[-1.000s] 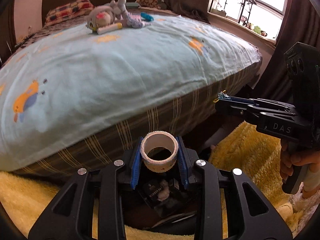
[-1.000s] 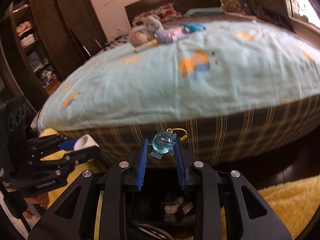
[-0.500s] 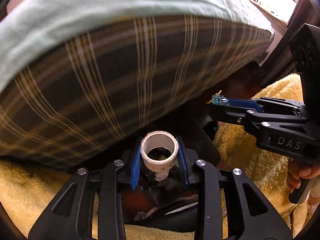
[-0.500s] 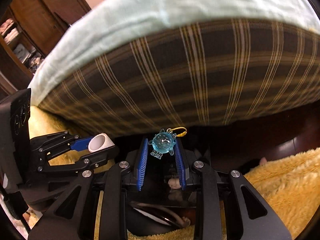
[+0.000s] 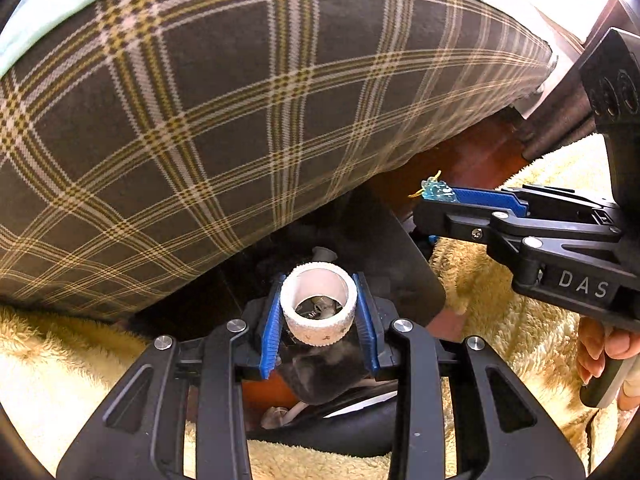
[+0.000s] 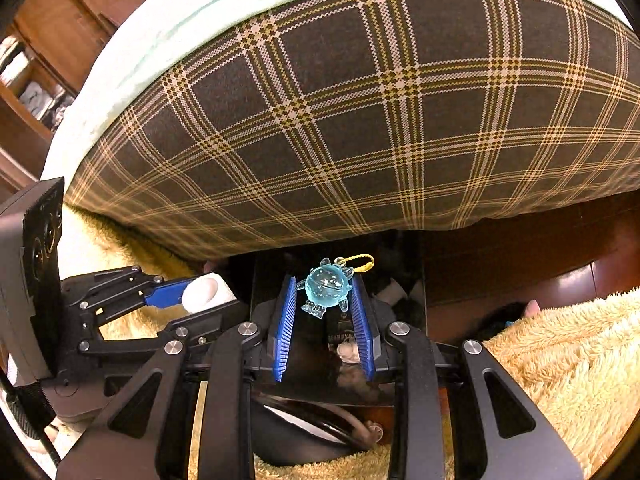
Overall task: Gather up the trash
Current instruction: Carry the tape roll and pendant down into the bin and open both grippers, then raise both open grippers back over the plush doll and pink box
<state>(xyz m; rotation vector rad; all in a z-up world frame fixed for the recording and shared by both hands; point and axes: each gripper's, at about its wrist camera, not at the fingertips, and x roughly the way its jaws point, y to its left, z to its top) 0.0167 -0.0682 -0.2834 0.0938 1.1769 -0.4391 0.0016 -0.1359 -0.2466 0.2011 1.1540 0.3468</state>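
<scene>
Your left gripper (image 5: 318,312) has a white tape roll (image 5: 319,304) between its blue pads (image 5: 269,338), its open core facing the camera; the pads sit against the roll's sides and clasp it. Your right gripper (image 6: 324,300) carries a translucent blue charm (image 6: 327,287), a round spiky figure with a yellow loop, near the tips of its blue pads; its jaws are opening, with the charm between them, one pad touching it and a sliver of gap at the other. Both claws hang side by side over a black bin (image 6: 336,364) whose glossy inside shows scraps of rubbish below the fingers. The bin stands on dark wooden floor (image 6: 560,260) at the foot of a bed, between stretches of fluffy yellow rug (image 6: 560,360). Just behind rises the mattress side in brown plaid fabric (image 5: 200,120), topped by a pale mint sheet (image 6: 180,12). Your hand (image 5: 600,352) grips the right gripper's handle.
</scene>
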